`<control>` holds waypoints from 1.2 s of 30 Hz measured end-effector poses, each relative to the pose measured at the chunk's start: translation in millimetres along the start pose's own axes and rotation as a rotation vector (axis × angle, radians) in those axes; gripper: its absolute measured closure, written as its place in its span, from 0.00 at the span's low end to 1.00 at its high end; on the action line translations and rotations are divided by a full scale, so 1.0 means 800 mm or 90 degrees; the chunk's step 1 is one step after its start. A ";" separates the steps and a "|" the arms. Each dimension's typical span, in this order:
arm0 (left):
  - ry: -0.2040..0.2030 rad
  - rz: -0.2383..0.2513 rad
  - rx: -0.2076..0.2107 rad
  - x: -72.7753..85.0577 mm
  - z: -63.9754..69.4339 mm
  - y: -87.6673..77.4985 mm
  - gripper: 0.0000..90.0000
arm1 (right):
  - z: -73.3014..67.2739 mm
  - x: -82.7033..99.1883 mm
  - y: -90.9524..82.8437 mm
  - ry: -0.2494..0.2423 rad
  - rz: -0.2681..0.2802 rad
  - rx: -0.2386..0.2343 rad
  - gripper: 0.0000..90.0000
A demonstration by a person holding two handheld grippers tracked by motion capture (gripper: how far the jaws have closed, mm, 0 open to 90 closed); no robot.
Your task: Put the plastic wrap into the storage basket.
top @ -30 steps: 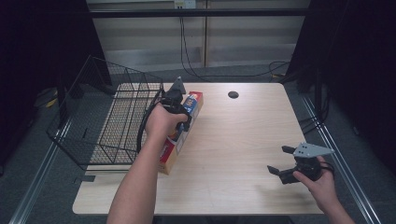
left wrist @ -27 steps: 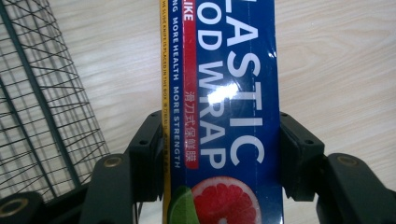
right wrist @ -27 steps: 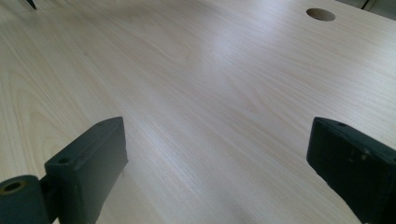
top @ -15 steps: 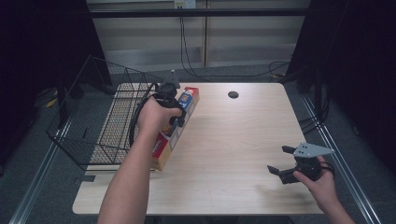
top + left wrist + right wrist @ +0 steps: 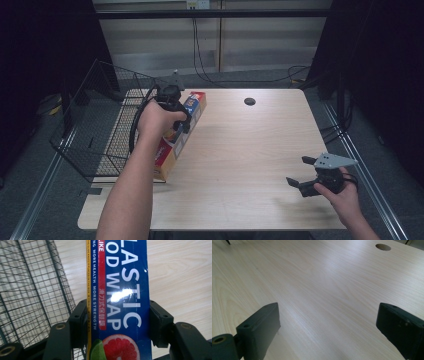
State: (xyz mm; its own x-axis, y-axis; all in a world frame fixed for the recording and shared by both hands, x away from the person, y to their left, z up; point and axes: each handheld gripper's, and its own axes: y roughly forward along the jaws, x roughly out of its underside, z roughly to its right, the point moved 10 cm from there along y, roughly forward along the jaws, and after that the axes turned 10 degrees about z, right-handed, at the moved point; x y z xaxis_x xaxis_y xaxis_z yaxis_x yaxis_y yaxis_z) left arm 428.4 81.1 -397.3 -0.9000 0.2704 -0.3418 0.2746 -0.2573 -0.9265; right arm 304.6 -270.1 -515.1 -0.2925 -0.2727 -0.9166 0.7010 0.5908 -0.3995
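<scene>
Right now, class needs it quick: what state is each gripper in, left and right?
Left gripper: closed on the plastic wrap box, one jaw on each side.
Right gripper: open, holding nothing, above the table.

Dim surroundings, evenly lit table (image 5: pixel 240 150), glare on the box (image 5: pixel 120 295).
</scene>
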 end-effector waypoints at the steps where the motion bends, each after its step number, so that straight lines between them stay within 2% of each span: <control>1: -0.004 0.001 -0.003 0.000 -0.002 -0.001 0.48 | 0.000 0.000 0.000 0.001 0.000 0.000 0.05; 13: -0.023 0.000 -0.020 -0.003 -0.022 -0.031 0.48 | 0.001 0.000 0.001 0.002 0.003 0.002 0.05; 17: -0.033 0.006 -0.023 -0.004 -0.026 -0.034 0.48 | 0.001 0.000 0.000 0.002 0.004 0.003 0.05; 18: -0.027 -0.001 -0.023 -0.003 -0.028 -0.036 0.48 | 0.001 0.000 0.000 0.002 0.004 0.003 0.05; 21: -0.035 0.006 -0.024 -0.003 -0.029 -0.037 0.48 | 0.001 0.000 0.001 0.001 0.003 0.002 0.05; 29: -0.036 0.008 -0.026 -0.006 -0.034 -0.046 0.48 | 0.002 -0.001 0.000 0.000 0.007 0.007 0.05; 36: -0.042 0.012 -0.025 -0.006 -0.040 -0.054 0.48 | 0.001 -0.001 -0.001 0.003 0.004 -0.001 0.05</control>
State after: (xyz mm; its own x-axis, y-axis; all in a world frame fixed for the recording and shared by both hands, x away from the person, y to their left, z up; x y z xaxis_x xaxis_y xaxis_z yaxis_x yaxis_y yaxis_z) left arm 431.9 120.5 -360.3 -0.9144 0.2038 -0.3499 0.3042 -0.2245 -0.9258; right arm 304.7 -270.9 -514.0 -0.2904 -0.2654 -0.9194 0.7016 0.5944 -0.3931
